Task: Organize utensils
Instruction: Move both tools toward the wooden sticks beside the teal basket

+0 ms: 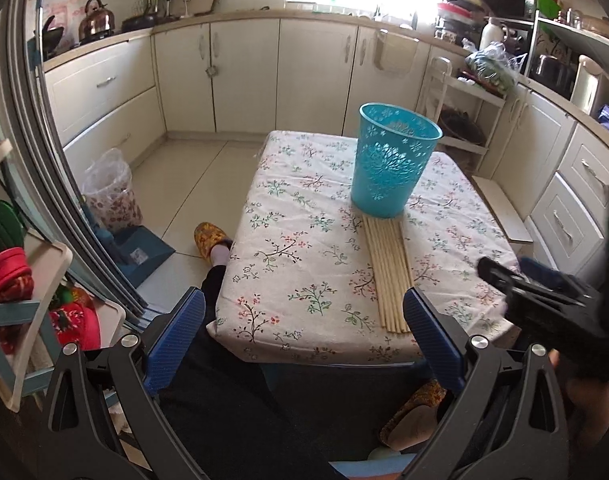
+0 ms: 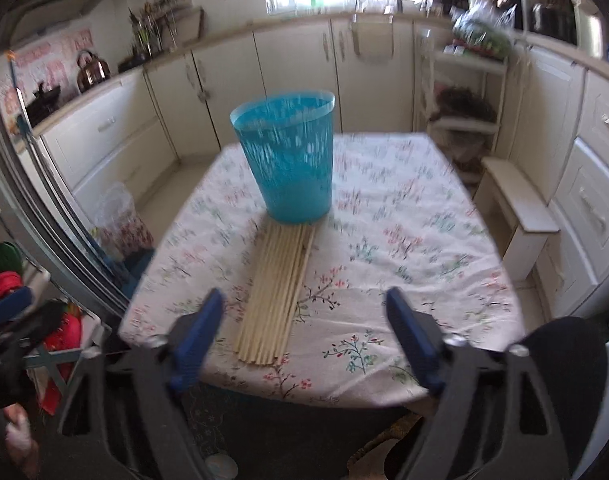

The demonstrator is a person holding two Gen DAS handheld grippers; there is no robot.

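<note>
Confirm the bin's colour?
Turquoise bin, with a cut-out flower pattern; sharpest in left wrist view.

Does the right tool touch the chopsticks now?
Apart. In the right wrist view, the right tool hangs open over the chopsticks, its fingers clear on both sides.

Turquoise basket [image 1: 392, 164] with lacy cutouts; pale wooden chopsticks [image 1: 388, 276]; white tablecloth [image 1: 304, 248], seemingly sprigged red-green.

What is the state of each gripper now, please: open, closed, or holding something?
Left gripper: open, holding nothing.
Right gripper: open, holding nothing; the chopsticks lie on the table ahead of it, untouched.
</note>
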